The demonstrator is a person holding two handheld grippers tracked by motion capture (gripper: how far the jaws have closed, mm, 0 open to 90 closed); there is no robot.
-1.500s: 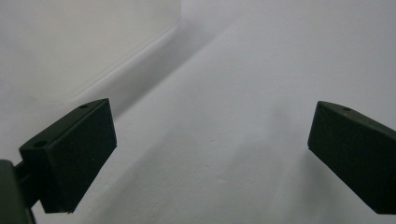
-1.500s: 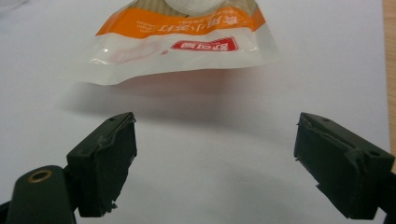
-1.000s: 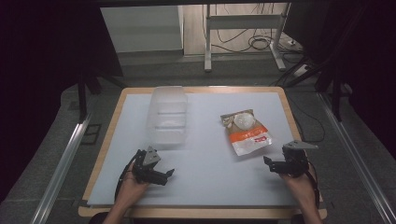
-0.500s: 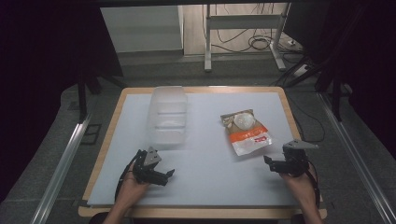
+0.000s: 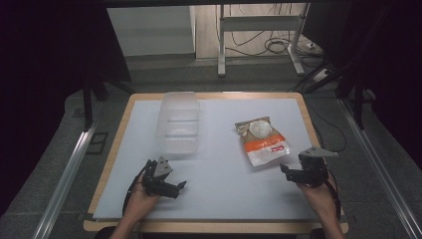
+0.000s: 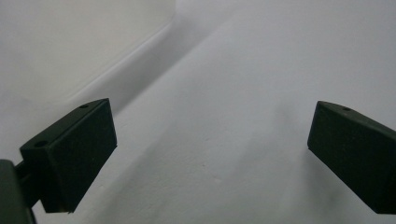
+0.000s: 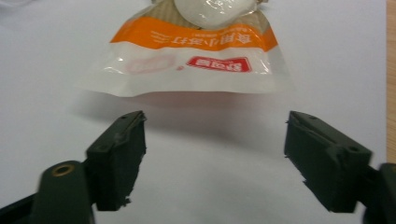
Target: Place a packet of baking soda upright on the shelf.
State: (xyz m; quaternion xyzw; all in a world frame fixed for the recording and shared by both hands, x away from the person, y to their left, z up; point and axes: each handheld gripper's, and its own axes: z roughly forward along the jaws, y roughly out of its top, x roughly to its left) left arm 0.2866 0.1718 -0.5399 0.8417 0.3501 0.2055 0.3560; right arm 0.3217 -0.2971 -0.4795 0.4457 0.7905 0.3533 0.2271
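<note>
While the glossy orange-and-white snack pouch [image 5: 262, 141] is lying flat toward the table's [image 5: 224, 199] right edge, we are holding the right gripper [image 5: 288, 172] just short of its crinkled bottom seam, blocky black jaws apart but just closing, nothing between them. We are keeping the left gripper [image 5: 180, 186] open near the front edge, below the clear plastic box [image 5: 178, 122].

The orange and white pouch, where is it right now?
In the high view the pouch lies flat on the table's right half, just ahead of the right gripper and right of the clear container.
</note>
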